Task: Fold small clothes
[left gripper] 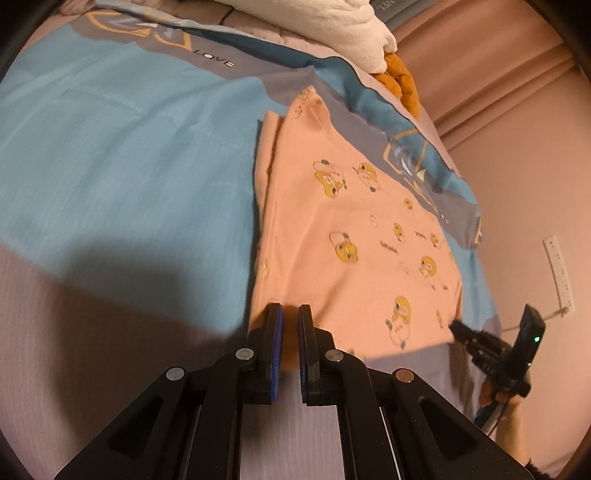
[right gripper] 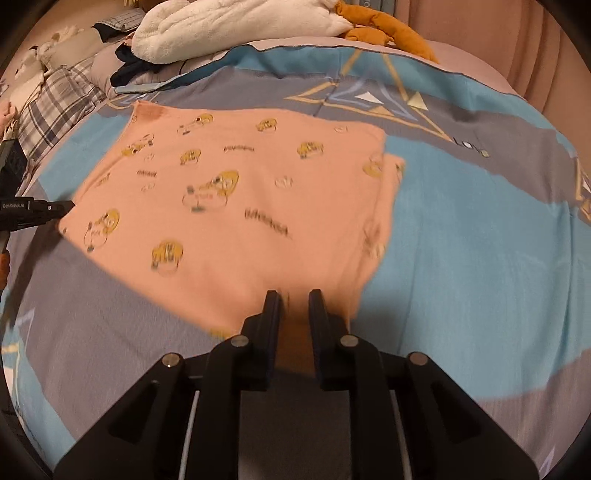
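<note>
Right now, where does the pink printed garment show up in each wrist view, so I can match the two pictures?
Left wrist view: the pink printed garment fills centre-right, running from the left gripper towards the upper middle.
Right wrist view: the garment spreads across centre-left, its near edge at the right gripper.
Shared landmark: the white fluffy blanket at the top of both pictures, with the orange cloth beside it.

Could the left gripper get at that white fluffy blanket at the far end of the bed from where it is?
Probably not without moving. The left gripper is shut on a corner of the pink garment, and the white blanket lies beyond it, far across the bedspread. Nothing blocks the way.
</note>
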